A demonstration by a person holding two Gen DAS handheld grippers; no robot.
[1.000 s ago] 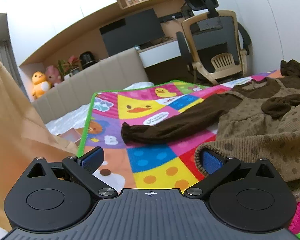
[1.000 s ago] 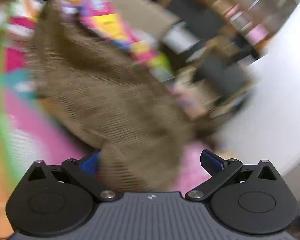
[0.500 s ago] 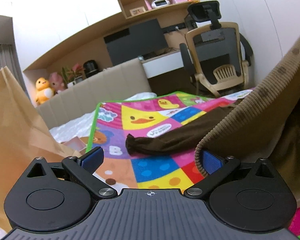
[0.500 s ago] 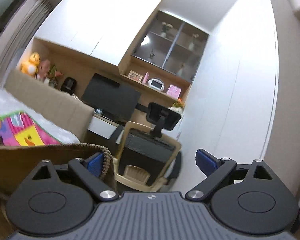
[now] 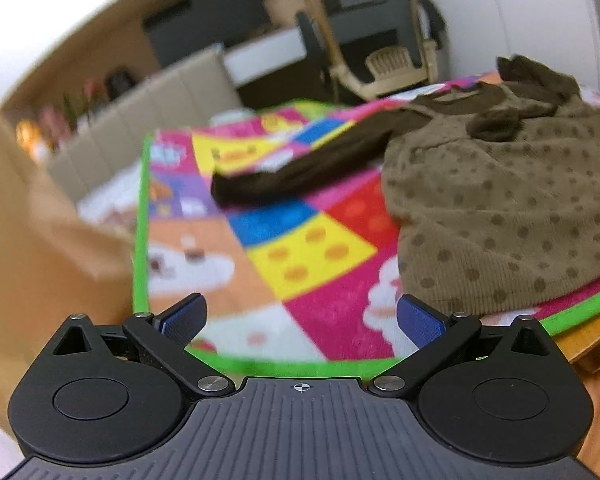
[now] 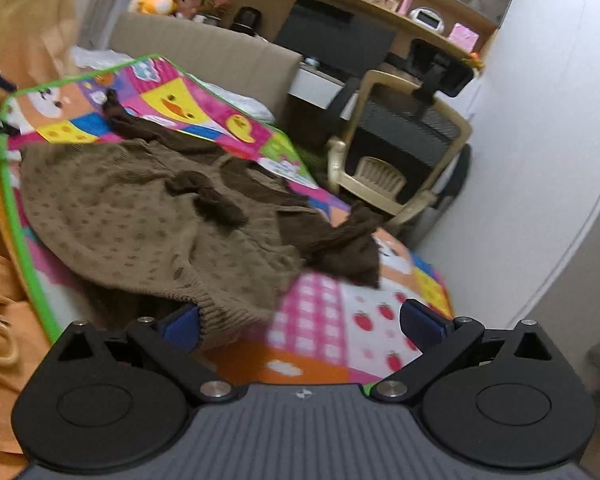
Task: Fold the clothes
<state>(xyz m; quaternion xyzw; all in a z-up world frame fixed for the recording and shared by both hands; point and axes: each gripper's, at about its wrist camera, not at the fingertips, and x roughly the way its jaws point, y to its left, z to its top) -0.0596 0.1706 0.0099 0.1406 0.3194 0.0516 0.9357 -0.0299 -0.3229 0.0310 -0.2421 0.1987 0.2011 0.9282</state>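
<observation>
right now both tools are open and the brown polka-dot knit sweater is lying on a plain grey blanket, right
Not quite. The left tool and right tool are both open, but the brown polka-dot knit sweater lies on a colourful cartoon-patterned play mat with a green border, not a plain grey blanket. The right wrist view shows it most clearly.

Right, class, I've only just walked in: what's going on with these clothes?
A person holding a gripper in each hand is folding a tan dotted sweater with dark brown sleeves on a colourful play mat. Both grippers are open. The left gripper hangs over bare mat, touching nothing. The right gripper sits at the sweater's ribbed hem, which lies against its left finger. The sweater lies rumpled, not neatly folded.
</observation>
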